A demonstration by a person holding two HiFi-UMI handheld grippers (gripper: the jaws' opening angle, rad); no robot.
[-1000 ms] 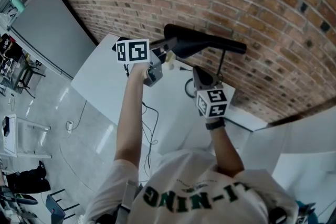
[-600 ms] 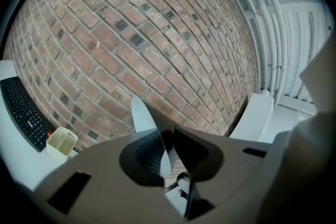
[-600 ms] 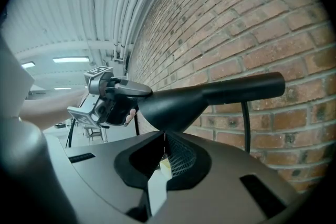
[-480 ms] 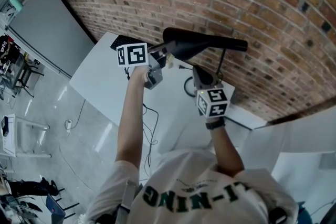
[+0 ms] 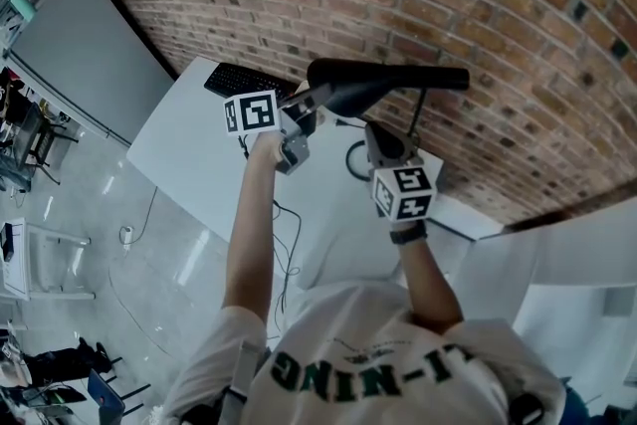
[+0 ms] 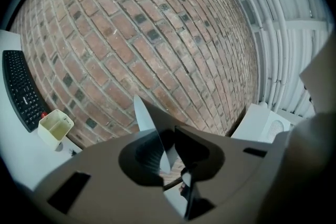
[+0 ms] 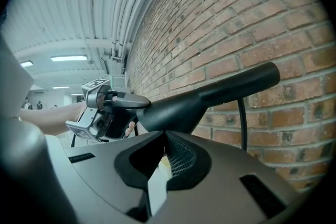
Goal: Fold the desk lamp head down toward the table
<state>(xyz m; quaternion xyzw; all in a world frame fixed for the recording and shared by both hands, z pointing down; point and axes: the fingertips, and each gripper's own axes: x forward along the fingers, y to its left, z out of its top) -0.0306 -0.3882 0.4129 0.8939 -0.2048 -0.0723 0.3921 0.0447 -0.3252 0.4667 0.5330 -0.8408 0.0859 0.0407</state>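
A brick wall (image 5: pixel 478 5) fills the far side, and a grey panel (image 5: pixel 90 55) is leaned beside it at the left. A white table (image 5: pixel 199 164) is set against the wall. Above the table one black lamp head (image 5: pixel 378 80) is held roughly level, its wide end to the left and its narrow end to the right, carried on a thin arm (image 5: pixel 418 114). The foot of the lamp is covered by the right gripper (image 5: pixel 376 136) in the head view.

One keyboard (image 5: pixel 244 80) is laid at the far left of the table, its near end cut off by the marker cube. A dark cable (image 5: pixel 284 234) is trailed over the near table edge.

Two grippers are counted. The left gripper (image 5: pixel 304 112) is nipped on the wide left end of the lamp head, its fingers nearly together. One finger is seen lying along the top of that end from the right gripper view, though the pads' contact is hard to make out. The right gripper is held just under the lamp head, near the arm, with its fingers together and nothing between them.

One small cream cup (image 6: pixel 55 128) is stood by the keyboard, close to the wall.
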